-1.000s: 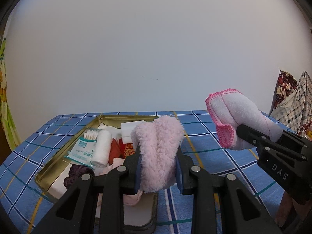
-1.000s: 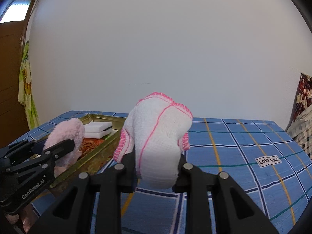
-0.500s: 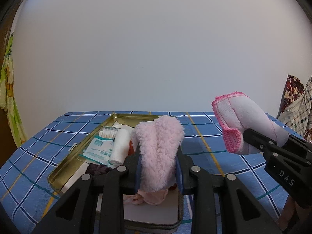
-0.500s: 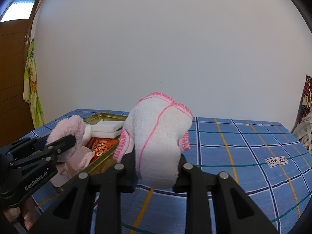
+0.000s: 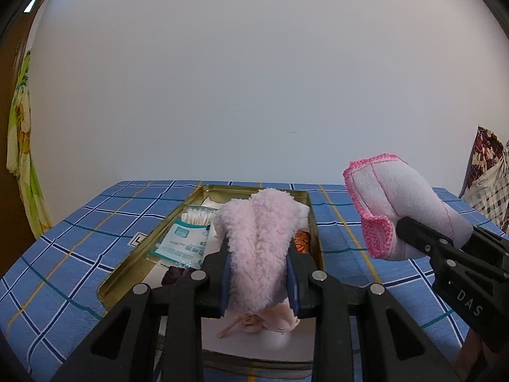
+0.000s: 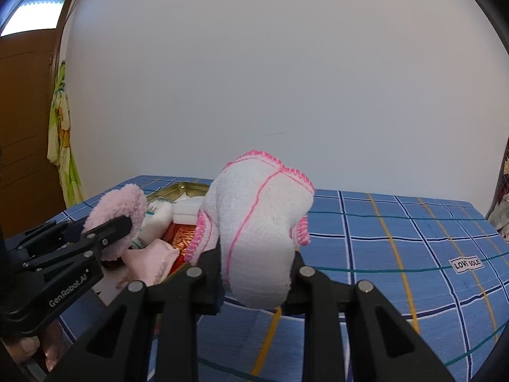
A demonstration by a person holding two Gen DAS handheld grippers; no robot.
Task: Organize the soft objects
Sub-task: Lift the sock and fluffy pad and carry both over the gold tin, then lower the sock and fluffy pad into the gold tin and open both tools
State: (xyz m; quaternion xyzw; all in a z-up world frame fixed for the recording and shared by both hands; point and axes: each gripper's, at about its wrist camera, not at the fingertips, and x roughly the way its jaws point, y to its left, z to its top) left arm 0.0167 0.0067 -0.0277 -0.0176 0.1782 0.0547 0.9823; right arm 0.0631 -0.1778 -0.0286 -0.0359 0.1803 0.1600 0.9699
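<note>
My left gripper point(image 5: 258, 265) is shut on a fluffy pink cloth point(image 5: 259, 242), held above the near end of a gold metal tin point(image 5: 127, 262). The same fluffy pink cloth point(image 6: 116, 219) and left gripper point(image 6: 124, 222) show at the left of the right wrist view. My right gripper point(image 6: 256, 262) is shut on a white cloth with pink stitched edging point(image 6: 257, 222), above the blue checked tablecloth just right of the tin point(image 6: 165, 191). In the left wrist view that white cloth point(image 5: 400, 207) and right gripper point(image 5: 413, 232) sit at the right.
The tin holds a cotton swab packet point(image 5: 187, 238), a pale pink cloth point(image 5: 273, 320), a dark scrunchie point(image 5: 176, 275) and a red-orange item point(image 5: 302, 242). White blocks point(image 6: 187, 211) lie at its far end. A patterned bag point(image 5: 490, 187) stands at the table's right. A label point(image 6: 466, 264) lies on the tablecloth.
The left gripper has shifted with the fluffy cloth so the tin now sits centred beneath it. The right gripper has turned slightly left, its cloth still held.
</note>
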